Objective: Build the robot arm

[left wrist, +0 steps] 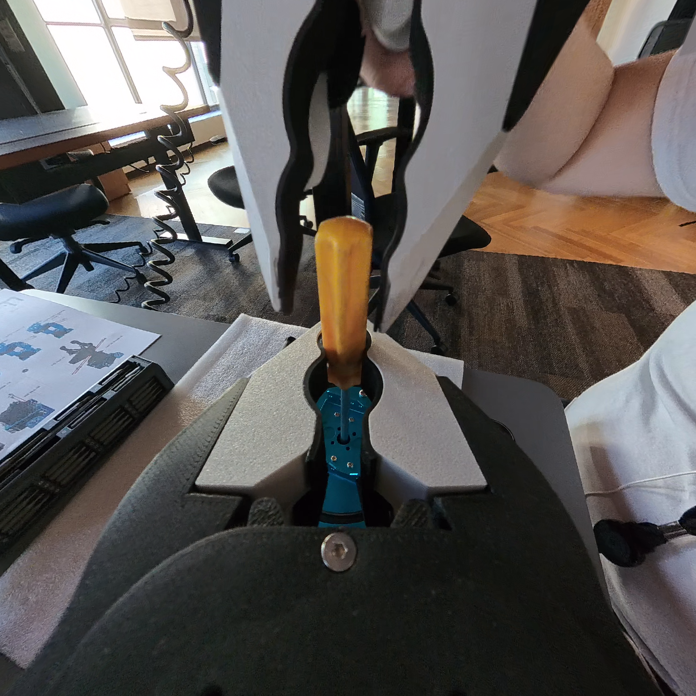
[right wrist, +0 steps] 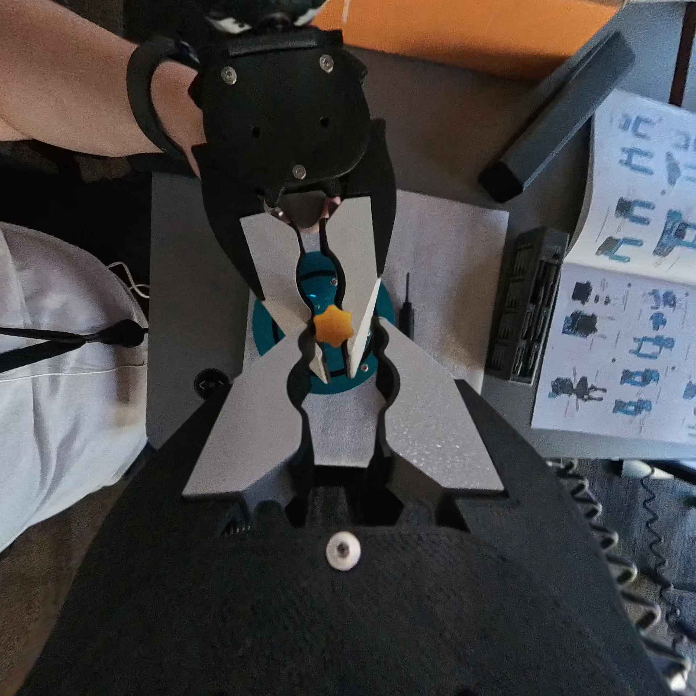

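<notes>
A screwdriver with an orange handle [left wrist: 342,286] stands upright, its thin shaft in a hole of a blue metal part [left wrist: 341,433]. My left gripper [left wrist: 344,335] is shut on the lower handle, which sits in the notch at its fingertips. My right gripper [left wrist: 331,316] comes down from above, its jaws open on either side of the upper handle with a gap. In the right wrist view the star-shaped handle top [right wrist: 333,325] shows between my right gripper [right wrist: 342,327] and the left gripper [right wrist: 339,374] opposite. The blue part [right wrist: 384,305] lies on a white foam mat [right wrist: 433,263].
A black bit case [left wrist: 75,433] and a printed instruction sheet [left wrist: 56,350] lie left of the mat on the dark table [left wrist: 508,406]. A small black tool [right wrist: 408,305] lies beside the blue part. A coiled cable [left wrist: 165,226] hangs left. A person's white clothing [left wrist: 640,452] is close on the right. Tip to tip, the grippers are about 5 cm apart. The black bit case [left wrist: 75,433] is about equally far from each gripper, around 25 cm. My right wrist view [right wrist: 522,309] looks at it from another angle.
</notes>
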`<move>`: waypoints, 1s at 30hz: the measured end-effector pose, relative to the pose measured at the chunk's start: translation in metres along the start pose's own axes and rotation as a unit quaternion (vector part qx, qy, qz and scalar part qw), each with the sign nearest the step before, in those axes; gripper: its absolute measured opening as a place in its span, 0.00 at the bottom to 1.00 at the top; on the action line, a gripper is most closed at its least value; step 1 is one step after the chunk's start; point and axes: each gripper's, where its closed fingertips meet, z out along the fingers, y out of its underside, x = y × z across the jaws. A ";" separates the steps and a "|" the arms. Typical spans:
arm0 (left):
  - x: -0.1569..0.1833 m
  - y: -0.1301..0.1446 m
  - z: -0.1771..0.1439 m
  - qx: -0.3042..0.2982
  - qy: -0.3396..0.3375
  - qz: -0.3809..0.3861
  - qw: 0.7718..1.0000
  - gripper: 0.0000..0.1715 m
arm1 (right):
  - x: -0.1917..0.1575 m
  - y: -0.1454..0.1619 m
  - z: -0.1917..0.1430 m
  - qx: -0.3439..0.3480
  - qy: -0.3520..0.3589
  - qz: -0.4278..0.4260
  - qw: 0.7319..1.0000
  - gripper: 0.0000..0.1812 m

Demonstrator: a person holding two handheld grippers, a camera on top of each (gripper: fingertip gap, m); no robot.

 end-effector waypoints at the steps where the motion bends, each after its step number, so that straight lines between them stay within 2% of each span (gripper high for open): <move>1: -0.001 0.000 0.000 0.001 -0.001 -0.003 1.000 0.05 | -0.002 -0.003 0.001 0.027 -0.005 -0.015 1.000 0.12; 2: -0.002 0.000 -0.002 0.001 0.000 -0.007 1.000 0.05 | -0.003 -0.005 0.002 0.049 -0.011 -0.015 0.999 0.10; 5: -0.001 0.000 -0.002 0.006 0.005 -0.012 1.000 0.05 | -0.006 -0.006 0.002 0.097 -0.023 0.065 0.993 0.09; 8: -0.005 0.001 0.000 -0.001 -0.013 -0.006 1.000 0.06 | -0.001 -0.006 0.002 0.144 0.019 0.115 0.983 0.09; 11: -0.003 0.002 -0.001 0.001 -0.003 -0.010 1.000 0.06 | -0.002 -0.009 0.001 0.189 0.044 0.096 0.976 0.09; 15: -0.003 0.002 -0.002 0.002 -0.005 -0.011 1.000 0.06 | -0.003 -0.015 0.000 0.278 -0.011 0.091 0.956 0.09; 17: -0.004 0.002 -0.002 0.001 -0.010 -0.009 1.000 0.06 | -0.003 -0.016 -0.001 0.311 -0.011 0.082 0.947 0.09; 21: -0.008 0.003 -0.004 -0.001 -0.021 -0.013 1.000 0.06 | 0.004 -0.019 0.001 0.358 0.073 0.129 0.922 0.09; 24: -0.005 0.003 -0.004 0.000 -0.014 -0.009 1.000 0.06 | 0.002 -0.020 -0.001 0.381 0.132 0.082 0.911 0.09; 25: -0.005 0.003 -0.004 -0.001 -0.015 -0.006 1.000 0.06 | 0.000 -0.021 -0.001 0.389 0.122 0.072 0.910 0.11; 27: -0.003 0.003 -0.003 -0.002 -0.010 -0.006 1.000 0.06 | -0.005 -0.026 -0.003 0.413 0.051 0.090 0.905 0.25; 28: -0.002 0.003 -0.003 -0.003 -0.006 -0.003 1.000 0.06 | -0.011 -0.028 -0.004 0.417 0.008 0.087 0.905 0.17; 29: -0.001 0.003 -0.002 -0.005 -0.004 0.000 1.000 0.06 | -0.004 -0.024 -0.005 0.414 0.015 0.091 0.906 0.09; 30: -0.002 0.003 -0.001 -0.006 -0.009 0.001 1.000 0.06 | -0.002 -0.023 -0.005 0.413 0.020 0.094 0.906 0.09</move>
